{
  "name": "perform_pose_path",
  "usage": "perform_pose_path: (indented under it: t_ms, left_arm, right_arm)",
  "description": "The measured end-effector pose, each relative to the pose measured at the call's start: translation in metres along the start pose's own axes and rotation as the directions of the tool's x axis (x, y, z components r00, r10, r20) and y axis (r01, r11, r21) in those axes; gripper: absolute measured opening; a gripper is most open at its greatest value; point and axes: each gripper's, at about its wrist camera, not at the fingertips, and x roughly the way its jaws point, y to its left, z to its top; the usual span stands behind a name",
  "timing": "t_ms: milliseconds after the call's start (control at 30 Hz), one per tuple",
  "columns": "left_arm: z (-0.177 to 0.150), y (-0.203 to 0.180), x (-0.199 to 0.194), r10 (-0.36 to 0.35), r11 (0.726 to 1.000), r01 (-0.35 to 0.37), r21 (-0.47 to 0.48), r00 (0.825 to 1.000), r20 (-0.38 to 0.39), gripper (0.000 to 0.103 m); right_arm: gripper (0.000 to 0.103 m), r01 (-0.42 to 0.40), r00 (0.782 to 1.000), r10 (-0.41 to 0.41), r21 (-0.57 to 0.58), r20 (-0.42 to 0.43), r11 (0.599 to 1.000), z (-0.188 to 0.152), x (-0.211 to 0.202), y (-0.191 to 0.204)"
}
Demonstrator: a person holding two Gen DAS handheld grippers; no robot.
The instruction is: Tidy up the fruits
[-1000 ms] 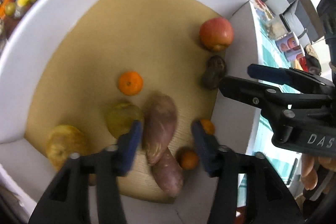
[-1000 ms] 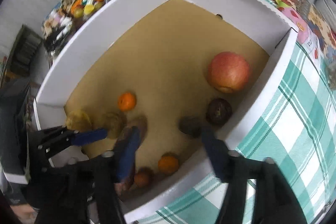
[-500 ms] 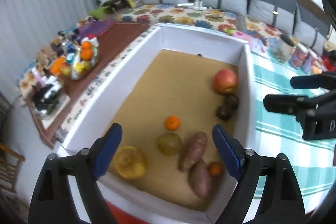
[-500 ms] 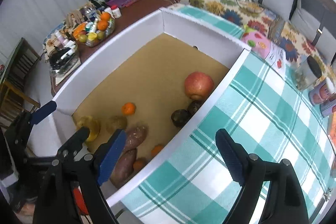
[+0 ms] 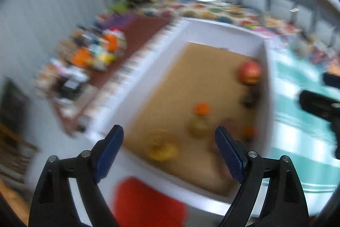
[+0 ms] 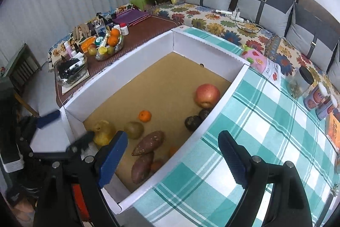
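A white cardboard box (image 6: 214, 112) with a brown floor holds the fruit. Inside lie a red apple (image 6: 207, 95), a small orange (image 6: 145, 116), a greenish pear (image 6: 133, 129), a knobbly yellow fruit (image 6: 104, 133), two sweet potatoes (image 6: 148, 143), two dark fruits (image 6: 193, 122) and small oranges by the near wall. My right gripper (image 6: 172, 155) is open and empty, raised above the box's near right wall. My left gripper (image 5: 169, 151) is open and empty too, above the box's near end; its view is blurred. The box (image 5: 148, 69) and apple (image 5: 249, 72) show there.
The box stands on a teal checked cloth (image 6: 265, 120). A glass bowl of fruit and bottles (image 6: 108, 46) sits on a brown mat at the left. Jars and cans (image 6: 318, 99) stand at the right. A flowered couch with grey cushions (image 6: 244, 3) runs behind.
Both grippers opened wide and lifted up and back out of the box. The sweet potato between the left fingers now lies in the box. The views tilted up toward the room.
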Motion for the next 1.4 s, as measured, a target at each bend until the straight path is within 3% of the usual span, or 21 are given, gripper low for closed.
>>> perform_pose_path:
  t_ms: [33,100,200,300,467,767,1400]
  left_arm:
    - [0.001,0.001,-0.006,0.048,0.999,-0.048,-0.002,0.998,0.038,0.089]
    - [0.0,0.008,-0.015,0.038,0.999,-0.034,-0.041,0.996,0.084,0.089]
    - [-0.002,0.025,-0.021,0.033,0.987,-0.023,-0.157,0.997,0.062,0.089]
    - [-0.002,0.032,-0.022,-0.052,0.986,0.063,-0.152,0.996,0.078,0.089]
    - [0.002,0.039,-0.014,-0.148,0.975,0.149,-0.164,0.989,0.018,0.089]
    - [0.002,0.04,-0.014,-0.222,0.96,0.204,-0.191,0.972,-0.079,0.089]
    - [-0.004,0.046,0.002,-0.222,0.956,0.187,-0.225,0.964,-0.145,0.089]
  right_arm:
    - [0.087,0.002,1.0,-0.002,-0.004,0.002,1.0,0.0,-0.001,0.002]
    - [0.087,0.001,1.0,-0.001,-0.014,0.006,1.0,-0.001,-0.002,0.006]
    - [0.087,0.007,1.0,-0.007,-0.014,0.003,1.0,-0.002,-0.002,0.01]
    - [0.087,0.006,1.0,-0.006,-0.011,-0.012,1.0,-0.003,-0.002,0.015]
    - [0.087,0.018,0.998,-0.019,-0.01,-0.062,1.0,-0.005,0.002,0.02]
    - [0.087,0.01,0.994,-0.012,-0.012,-0.112,1.0,0.003,0.005,0.026]
    - [0.087,0.025,0.991,-0.03,-0.036,-0.13,0.999,0.005,0.014,0.038]
